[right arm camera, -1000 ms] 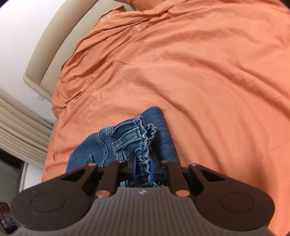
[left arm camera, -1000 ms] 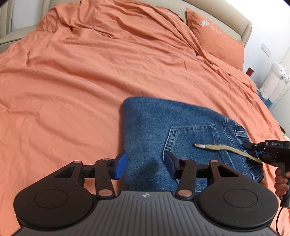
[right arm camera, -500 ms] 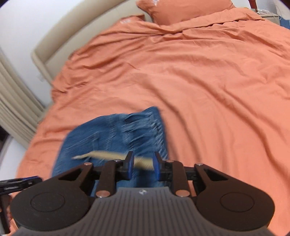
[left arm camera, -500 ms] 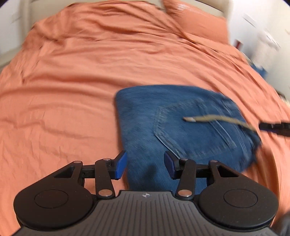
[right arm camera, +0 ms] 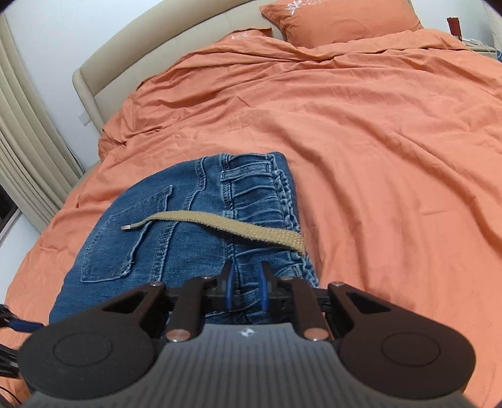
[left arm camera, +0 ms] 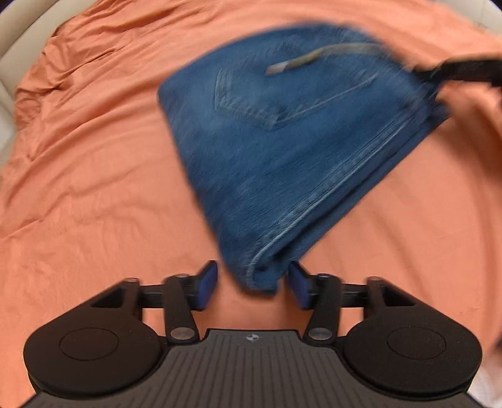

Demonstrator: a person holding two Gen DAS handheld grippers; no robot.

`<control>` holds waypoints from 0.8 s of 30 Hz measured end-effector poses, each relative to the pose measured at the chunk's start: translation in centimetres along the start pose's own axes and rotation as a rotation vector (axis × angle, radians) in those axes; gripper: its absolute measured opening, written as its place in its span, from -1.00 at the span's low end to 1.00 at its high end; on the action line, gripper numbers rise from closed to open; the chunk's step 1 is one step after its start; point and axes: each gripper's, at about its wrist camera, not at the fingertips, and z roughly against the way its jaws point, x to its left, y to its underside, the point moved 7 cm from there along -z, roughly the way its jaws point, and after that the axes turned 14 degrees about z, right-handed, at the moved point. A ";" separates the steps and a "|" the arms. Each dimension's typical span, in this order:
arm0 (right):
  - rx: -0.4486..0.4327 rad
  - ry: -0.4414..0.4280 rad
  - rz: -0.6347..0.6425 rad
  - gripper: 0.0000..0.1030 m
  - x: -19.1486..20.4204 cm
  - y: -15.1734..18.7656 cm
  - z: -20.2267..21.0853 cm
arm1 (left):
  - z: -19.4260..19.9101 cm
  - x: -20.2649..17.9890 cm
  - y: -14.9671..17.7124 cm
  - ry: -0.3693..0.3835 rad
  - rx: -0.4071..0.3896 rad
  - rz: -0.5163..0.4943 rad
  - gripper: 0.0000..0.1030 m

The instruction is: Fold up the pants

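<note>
The folded blue jeans lie on the orange bed cover, back pocket up, with a tan drawstring across them. My left gripper is open, and its pads flank the near folded corner of the jeans without closing on it. This view is blurred. My right gripper is shut on the waistband edge of the jeans. It also shows in the left wrist view at the far right edge of the jeans.
The orange cover spreads wide to the right of the jeans. An orange pillow and the beige headboard are at the far end. A curtain hangs on the left.
My left gripper has moved back and round to the folded corner of the jeans. My right gripper still grips the waistband; its view has swung up toward the headboard.
</note>
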 end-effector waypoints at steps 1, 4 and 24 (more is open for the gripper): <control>-0.004 -0.003 0.004 -0.79 0.0 0.1 0.0 | -0.4 0.2 0.0 -0.008 0.003 0.015 -0.31; 0.000 -0.010 0.005 -0.81 -0.1 0.3 -0.1 | 1.0 0.8 -0.6 0.045 -0.027 0.122 -0.62; 0.083 0.030 0.047 -1.00 -1.0 1.2 -1.7 | -2.2 1.8 0.8 0.030 0.190 0.183 -0.79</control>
